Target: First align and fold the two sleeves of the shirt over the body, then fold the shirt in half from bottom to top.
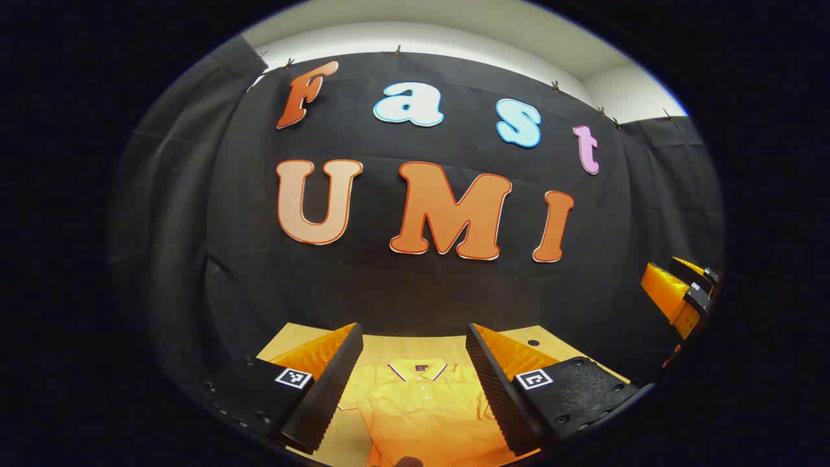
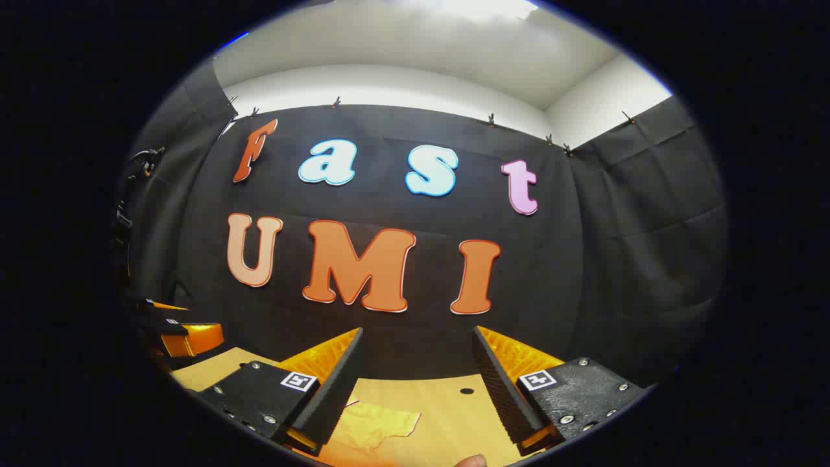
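Observation:
An orange polo shirt (image 1: 425, 415) lies flat on the wooden table (image 1: 395, 347), collar toward the far wall, seen between my left gripper's fingers in the left gripper view. My left gripper (image 1: 415, 389) hangs open above it, holding nothing. In the right gripper view one orange sleeve (image 2: 379, 421) lies on the table (image 2: 441, 399) between the fingers of my right gripper (image 2: 415, 392), which is open and raised above it. My right gripper (image 1: 684, 292) also shows at the right edge of the left gripper view, and my left gripper (image 2: 178, 334) at the left edge of the right gripper view.
A black cloth wall stands just behind the table's far edge. A small dark hole (image 2: 467, 391) marks the tabletop near the back; the same hole (image 1: 533, 342) shows in the left gripper view. A fingertip (image 2: 470, 460) peeks in at the bottom.

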Motion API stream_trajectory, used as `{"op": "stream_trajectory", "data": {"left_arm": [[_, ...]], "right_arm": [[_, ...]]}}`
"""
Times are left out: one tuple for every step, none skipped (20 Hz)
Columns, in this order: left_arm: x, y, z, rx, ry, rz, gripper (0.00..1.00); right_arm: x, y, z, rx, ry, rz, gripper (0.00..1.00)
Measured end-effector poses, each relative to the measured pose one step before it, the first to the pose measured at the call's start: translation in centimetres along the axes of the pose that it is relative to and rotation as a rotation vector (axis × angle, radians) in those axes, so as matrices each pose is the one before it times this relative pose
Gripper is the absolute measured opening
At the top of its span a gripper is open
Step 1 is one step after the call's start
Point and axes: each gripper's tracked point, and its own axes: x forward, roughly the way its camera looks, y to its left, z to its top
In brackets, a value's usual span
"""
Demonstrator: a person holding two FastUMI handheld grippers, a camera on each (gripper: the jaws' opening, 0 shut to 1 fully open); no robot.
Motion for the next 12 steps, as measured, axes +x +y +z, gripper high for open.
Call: {"op": "stream_trajectory", "data": {"left_arm": [[-0.028, 0.034, -0.257, -0.00948, -0.00671, 0.00462, 0.98], [-0.019, 0.04, 0.066, 0.0044, -0.01229, 0.00968, 0.98], [-0.342, 0.161, 0.151, 0.01914, -0.01477, 0.01494, 0.98], [-0.104, 0.408, -0.126, 0.01252, -0.00702, 0.02115, 0.98], [-0.171, -0.094, -0.381, 0.00803, -0.00373, 0.00699, 0.98], [0.038, -0.125, -0.054, 0.00102, -0.00877, -0.00043, 0.98], [0.073, 0.032, -0.053, 0.00168, -0.00292, 0.00371, 0.98], [0.183, 0.202, -0.237, -0.00039, 0.0007, 0.01015, 0.98], [0.054, 0.181, -0.35, -0.00122, 0.00176, 0.01047, 0.98], [0.031, 0.059, -0.134, -0.0043, 0.00191, 0.00815, 0.98], [0.224, -0.03, -0.178, -0.00096, 0.0009, 0.00457, 0.98], [0.127, 0.115, -0.098, 0.00362, 0.00014, 0.00891, 0.98]], "right_arm": [[0.031, 0.925, 0.153, 0.02413, -0.0033, 0.02363, 1.0], [0.149, 0.589, 0.13, 0.00819, -0.01681, 0.01761, 1.0], [0.544, 0.201, -0.161, -0.0004, -0.00962, 0.00921, 0.98], [0.471, 0.316, -0.461, 0.00159, 0.00471, 0.0127, 0.98], [0.295, 0.512, -0.502, 0.00888, 0.00648, 0.02307, 0.97], [0.319, 0.58, -0.45, 0.00137, -0.00096, 0.02723, 0.98], [0.466, 0.137, -0.227, -0.00426, -0.0019, 0.01237, 0.98], [0.41, -0.086, -0.378, -0.00929, 0.00236, 0.00608, 1.0], [0.344, -0.083, -0.519, -0.00487, 0.00734, 0.00926, 0.98], [0.303, 0.073, -0.462, -0.00278, 0.00647, 0.00966, 0.98], [0.18, -0.143, -0.508, -0.00116, 0.00372, 0.00281, 0.98], [0.097, -0.26, -0.382, -0.0001, 0.00013, 0.0037, 0.98]]}}
